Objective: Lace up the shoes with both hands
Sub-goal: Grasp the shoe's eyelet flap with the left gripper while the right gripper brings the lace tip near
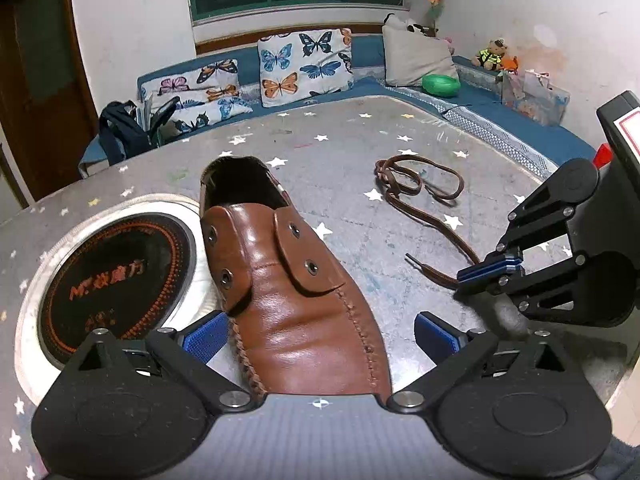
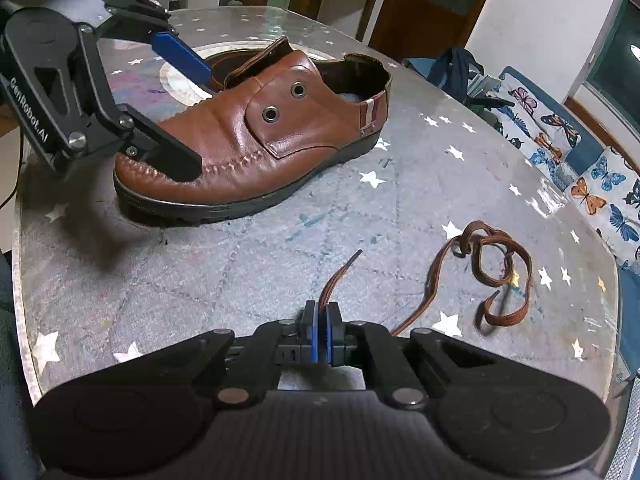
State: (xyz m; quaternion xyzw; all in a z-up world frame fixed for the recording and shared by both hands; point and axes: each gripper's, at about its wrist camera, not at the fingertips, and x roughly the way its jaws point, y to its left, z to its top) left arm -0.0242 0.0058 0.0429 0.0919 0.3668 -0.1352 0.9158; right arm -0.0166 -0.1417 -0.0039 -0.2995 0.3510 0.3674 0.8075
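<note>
A brown leather shoe [image 1: 296, 300] with bare metal eyelets stands on the star-patterned table; it also shows in the right wrist view [image 2: 256, 136]. My left gripper [image 1: 316, 336] is open, its blue pads either side of the shoe's toe; in the right wrist view [image 2: 180, 116] one finger lies against the toe. My right gripper [image 2: 322, 332] is shut on one end of the brown shoelace [image 2: 496, 256], whose tip sticks out ahead of the pads. In the left wrist view my right gripper [image 1: 480, 276] pinches the lace [image 1: 420, 188], which trails back in loops on the table.
A round inset hotplate [image 1: 116, 280] sits in the table [image 1: 360, 144] just left of the shoe. Behind the table is a blue bench with butterfly cushions [image 1: 304, 64], a dark bag [image 1: 120, 128] and a green bowl [image 1: 440, 85].
</note>
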